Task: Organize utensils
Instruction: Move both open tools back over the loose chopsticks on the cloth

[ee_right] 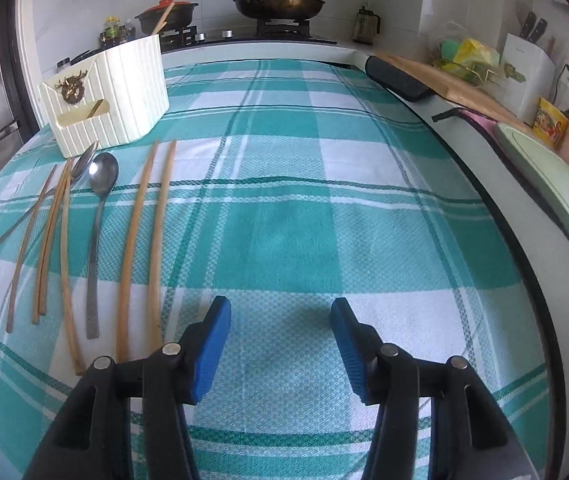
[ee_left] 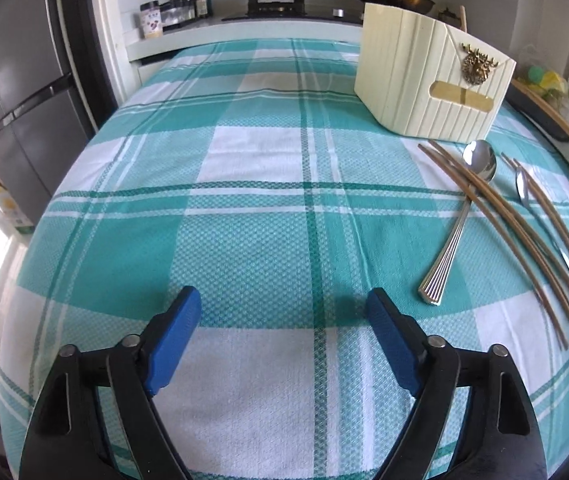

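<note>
Blue-padded black left gripper (ee_left: 282, 304) hangs tilted down over the teal-and-white checked tablecloth (ee_left: 252, 152), fingers released, nothing between them. Its right-hand counterpart, the black right gripper (ee_right: 280, 314), is likewise spread and empty. Ahead stands a cream ribbed utensil holder (ee_left: 416, 80) with a brass emblem. Just before it lie 2 steel spoons, the large ridged-handle spoon (ee_left: 460, 216) and slim spoon (ee_right: 98, 220), among brown wooden chopsticks (ee_right: 146, 240), beside both grippers, untouched.
</note>
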A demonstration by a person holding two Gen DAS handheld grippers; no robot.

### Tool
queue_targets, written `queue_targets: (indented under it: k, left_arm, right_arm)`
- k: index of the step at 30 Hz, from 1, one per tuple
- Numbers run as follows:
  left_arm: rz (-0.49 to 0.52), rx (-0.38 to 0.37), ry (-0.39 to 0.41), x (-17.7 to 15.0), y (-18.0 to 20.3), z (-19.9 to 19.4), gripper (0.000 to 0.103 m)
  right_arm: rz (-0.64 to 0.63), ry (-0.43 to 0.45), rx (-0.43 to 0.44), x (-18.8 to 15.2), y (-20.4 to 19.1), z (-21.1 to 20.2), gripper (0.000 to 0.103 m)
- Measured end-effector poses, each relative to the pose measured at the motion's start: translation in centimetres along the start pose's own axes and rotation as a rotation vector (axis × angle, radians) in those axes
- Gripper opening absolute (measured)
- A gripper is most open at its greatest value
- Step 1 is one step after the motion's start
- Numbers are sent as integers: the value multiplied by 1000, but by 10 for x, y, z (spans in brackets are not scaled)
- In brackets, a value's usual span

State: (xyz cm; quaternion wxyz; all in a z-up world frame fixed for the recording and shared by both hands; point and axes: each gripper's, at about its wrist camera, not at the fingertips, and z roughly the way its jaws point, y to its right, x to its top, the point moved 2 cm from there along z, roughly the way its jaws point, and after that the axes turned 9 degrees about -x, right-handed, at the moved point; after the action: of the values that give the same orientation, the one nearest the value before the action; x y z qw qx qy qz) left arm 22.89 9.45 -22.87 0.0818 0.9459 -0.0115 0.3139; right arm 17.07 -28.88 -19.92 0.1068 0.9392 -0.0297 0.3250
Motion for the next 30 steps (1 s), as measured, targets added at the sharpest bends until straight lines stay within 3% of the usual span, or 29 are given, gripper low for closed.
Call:
queue_targets:
  k: [1, 3, 30]
  left_arm:
    - [4, -4, -14, 0, 0, 3, 100]
    - [19, 4, -22, 0, 3, 5, 103]
    - [-13, 12, -17, -1, 3, 6, 103]
  right_arm:
    - [9, -7, 6, 0, 1, 3, 59]
    - [21, -10, 19, 2, 3, 6, 66]
    - [8, -10, -5, 2, -1, 8, 69]
